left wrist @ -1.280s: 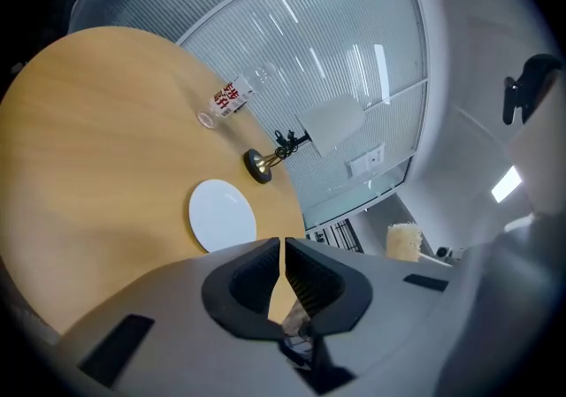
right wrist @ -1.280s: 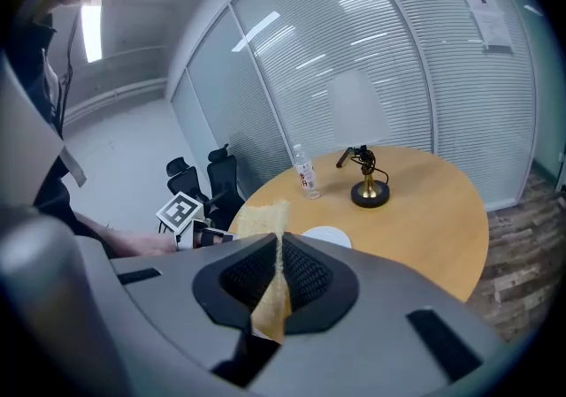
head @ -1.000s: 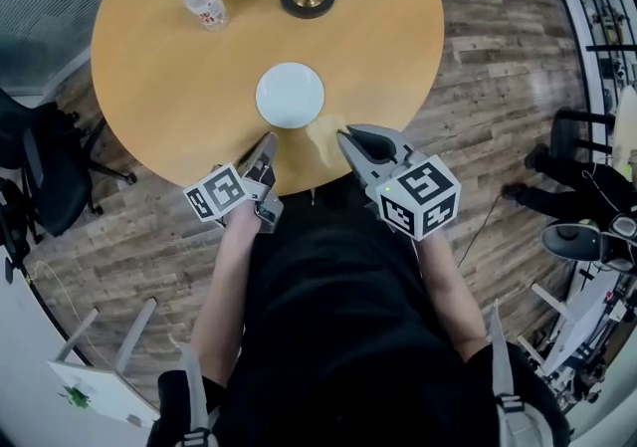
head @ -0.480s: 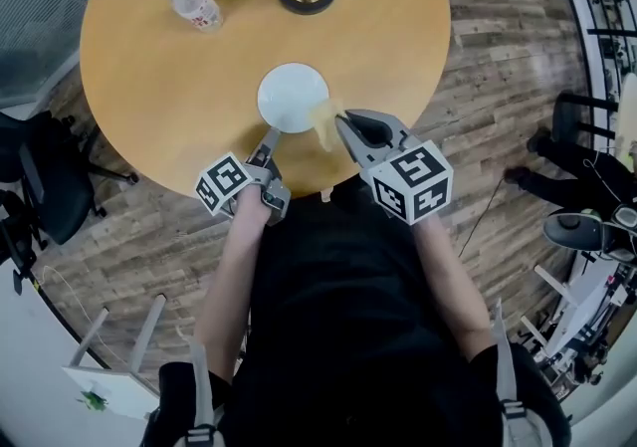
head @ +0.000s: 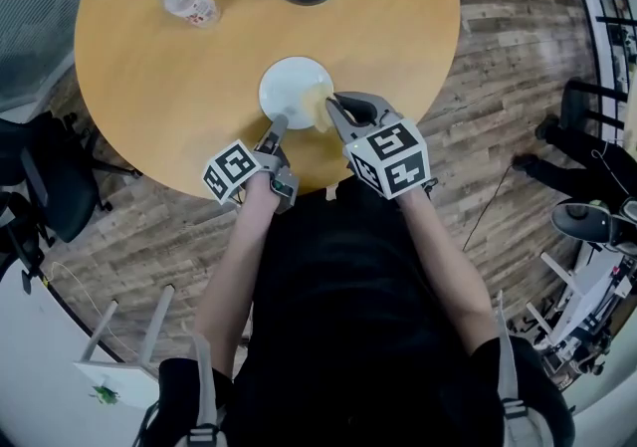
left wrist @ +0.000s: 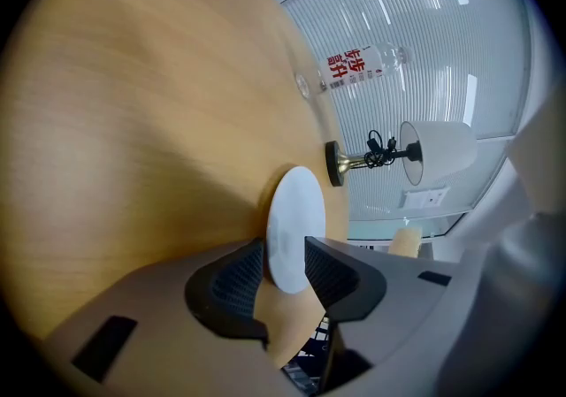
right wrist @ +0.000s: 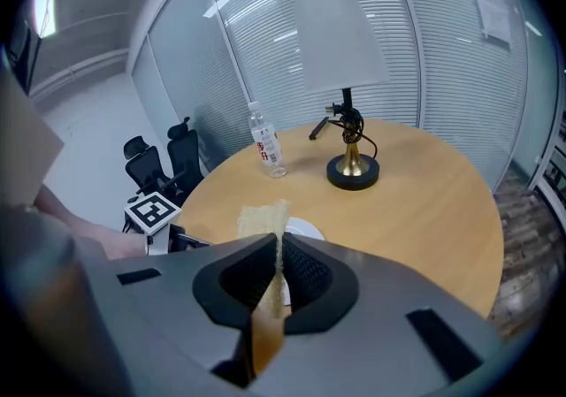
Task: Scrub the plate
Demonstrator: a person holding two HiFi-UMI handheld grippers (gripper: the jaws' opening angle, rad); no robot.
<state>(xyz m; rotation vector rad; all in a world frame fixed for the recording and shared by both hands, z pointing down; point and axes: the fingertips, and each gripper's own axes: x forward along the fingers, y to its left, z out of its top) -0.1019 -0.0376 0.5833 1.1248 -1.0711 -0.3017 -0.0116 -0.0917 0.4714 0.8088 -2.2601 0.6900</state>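
Plate (head: 291,89), white and round, lies on the wooden worktop (head: 169,67) near its front edge. The left gripper (head: 277,126) has just been opening; its jaws stand wide with the plate's near rim between them, not clamped. The right gripper (head: 332,105) has its jaws closed on a thin yellow cloth (right wrist: 262,220) at the plate's right edge.

"What is the person wearing?"

"A black top (head: 338,316) fills the middle of the frame. Grey straps (head: 503,375) run over both shoulders at the lower corners."

"And the tools?"

"The left tongs (head: 276,126) and right tongs (head: 333,109) have smooth grey shells and black ribbed pads (left wrist: 237,278). Each carries a white cube (head: 390,161) printed with black square markers."
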